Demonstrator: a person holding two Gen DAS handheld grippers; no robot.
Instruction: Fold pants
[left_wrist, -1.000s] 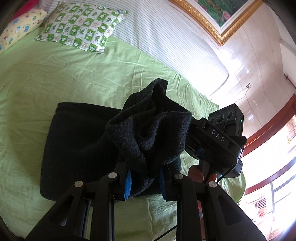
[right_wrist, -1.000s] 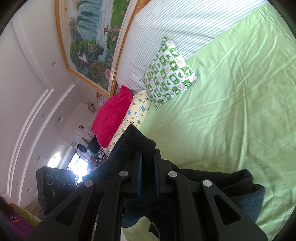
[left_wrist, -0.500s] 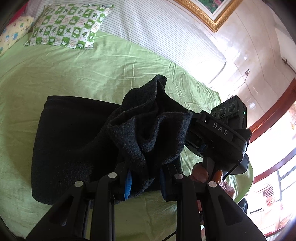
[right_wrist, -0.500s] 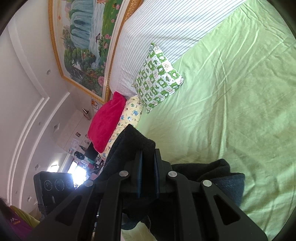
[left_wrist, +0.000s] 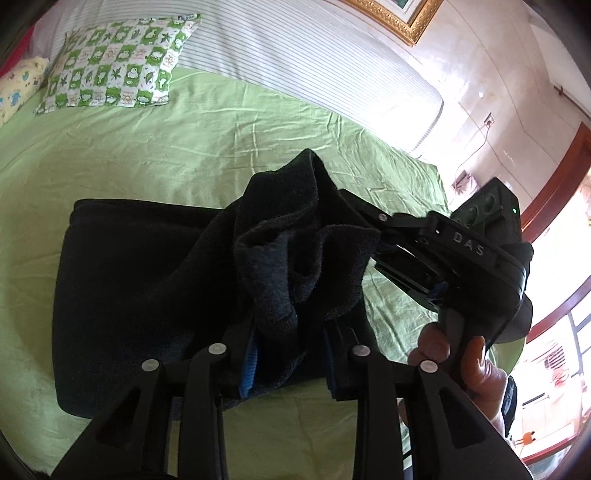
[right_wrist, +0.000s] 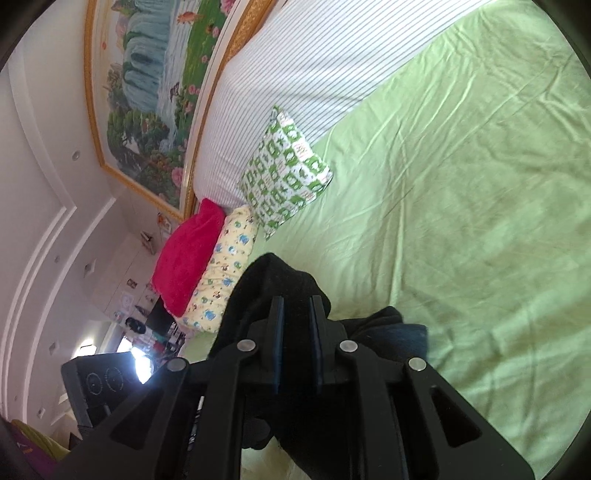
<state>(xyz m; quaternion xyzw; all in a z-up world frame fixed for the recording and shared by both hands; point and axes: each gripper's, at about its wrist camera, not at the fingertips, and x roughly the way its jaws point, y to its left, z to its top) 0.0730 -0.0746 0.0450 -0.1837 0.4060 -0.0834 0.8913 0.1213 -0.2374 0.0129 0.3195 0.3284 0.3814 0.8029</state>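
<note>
Surface: bed (left_wrist: 155, 155) with a creased light-green sheet; a white bolster (left_wrist: 295, 55) with thin dark stripes runs along the head edge. Dark pants (left_wrist: 140, 280) lie folded in a broad block near the foot edge; one bunched end is lifted off the sheet.

Left gripper (left_wrist: 290, 350): jaws have just been opening. A hanging fold of the pants sits between the fingers (left_wrist: 249, 354), against the blue pad on the left side; a gap shows at the other pad, so the fabric is not pinched.

Right gripper (right_wrist: 297, 343): fingers (right_wrist: 277, 332) nearly together, with dark pants cloth bunched around and between them; whether the pads press on it cannot be told from either view. In the left wrist view a hand (left_wrist: 461, 354) holds its handle at the right edge of the bed.

Room: green-and-white patterned pillow (right_wrist: 284, 181) at the head edge against the bolster; beside it a pale yellow printed pillow (right_wrist: 225, 273) and a magenta cushion (right_wrist: 184, 266). Gold-framed waterfall painting (right_wrist: 147, 85) on the wall above. White moulded ceiling, bright window beyond the bed's side.
</note>
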